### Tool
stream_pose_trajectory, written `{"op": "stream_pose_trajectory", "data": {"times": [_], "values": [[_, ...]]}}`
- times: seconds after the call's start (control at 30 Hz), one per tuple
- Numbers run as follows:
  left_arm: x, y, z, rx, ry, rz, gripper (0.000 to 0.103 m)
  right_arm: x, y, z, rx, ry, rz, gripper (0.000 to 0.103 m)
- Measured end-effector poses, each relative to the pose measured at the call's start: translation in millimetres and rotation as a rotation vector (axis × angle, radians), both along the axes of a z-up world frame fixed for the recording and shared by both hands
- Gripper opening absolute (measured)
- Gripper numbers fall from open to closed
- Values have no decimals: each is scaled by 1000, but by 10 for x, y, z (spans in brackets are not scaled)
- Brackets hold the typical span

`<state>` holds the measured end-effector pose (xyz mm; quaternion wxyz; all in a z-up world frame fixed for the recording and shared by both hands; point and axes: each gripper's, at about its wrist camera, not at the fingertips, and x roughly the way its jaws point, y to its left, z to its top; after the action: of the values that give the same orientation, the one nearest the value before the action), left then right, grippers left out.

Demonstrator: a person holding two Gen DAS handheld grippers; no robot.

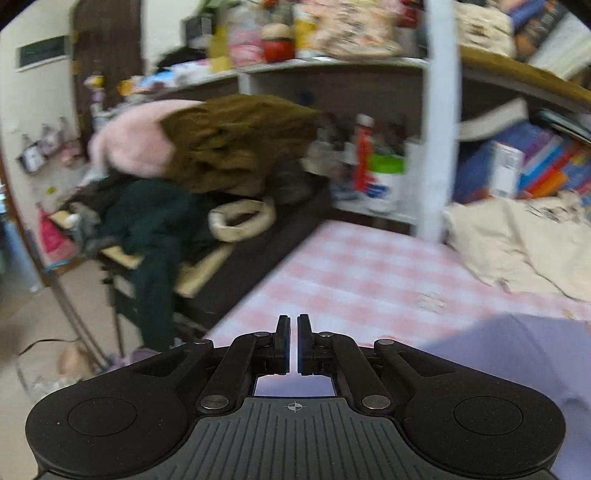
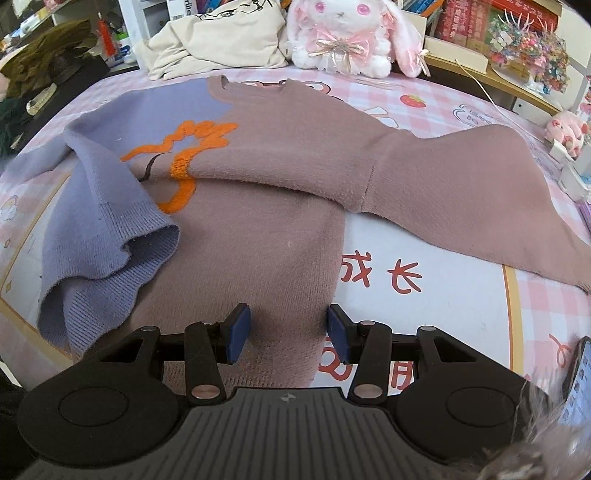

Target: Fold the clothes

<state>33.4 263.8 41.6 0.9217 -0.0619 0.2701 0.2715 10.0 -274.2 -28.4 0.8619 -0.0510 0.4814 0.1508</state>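
Observation:
A mauve sweater (image 2: pixel 277 166) with a lavender left side and an orange flower lies flat on the pink checked bed sheet (image 2: pixel 424 280). Its lavender sleeve (image 2: pixel 103 229) is folded in over the body. The mauve sleeve (image 2: pixel 461 192) spreads out to the right. My right gripper (image 2: pixel 290 332) hovers over the lower body of the sweater, open, with its blue pads (image 2: pixel 238 328) apart and mauve fabric below them. My left gripper (image 1: pixel 293 325) is shut with nothing seen between its fingers, over the sheet's (image 1: pixel 369 273) edge. Lavender cloth (image 1: pixel 517 354) shows at the lower right.
A pink-and-white plush rabbit (image 2: pixel 343 33) and a cream garment (image 2: pixel 221 40) sit at the head of the bed. A phone (image 2: pixel 580 376) lies at the right edge. A chair piled with clothes (image 1: pixel 207 147) stands beside the bed, with crowded shelves (image 1: pixel 535 166) behind.

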Motion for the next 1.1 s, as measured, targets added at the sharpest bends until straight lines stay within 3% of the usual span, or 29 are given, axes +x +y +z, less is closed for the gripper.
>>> {"op": "stream_pose_trajectory", "data": {"times": [0.17,0.23,0.33,0.43,0.5,0.6,0.63,0.7,0.8,0.9,1.0,1.1], "values": [[-152,224,51,2,-34,84,2,2,15,3,-3,8,-19,43],[-189,190,99,-45,-44,65,4,7,18,5,-5,11,-24,43],[-191,-46,90,-189,-43,-83,15,13,25,6,-8,16,-31,44],[-121,-492,-47,-344,9,-227,33,13,31,7,-8,17,-37,44],[-24,-820,-180,-435,54,-343,37,14,35,8,-7,17,-41,43],[122,-1282,-315,-446,141,-465,48,8,31,8,0,14,-52,40],[148,-1373,-339,-437,160,-470,54,-1,26,12,8,13,-57,34],[192,-1501,-388,-436,187,-465,57,-27,11,18,29,15,-75,26],[244,-1528,-484,-512,204,-442,56,-69,22,29,35,21,-72,19],[283,-1509,-484,-583,204,-426,56,-102,53,41,26,22,-58,18],[262,-1408,-372,-655,138,-406,57,-106,56,33,27,23,-61,18],[290,-1401,-326,-681,94,-398,64,-96,39,32,40,28,-70,18]]}}
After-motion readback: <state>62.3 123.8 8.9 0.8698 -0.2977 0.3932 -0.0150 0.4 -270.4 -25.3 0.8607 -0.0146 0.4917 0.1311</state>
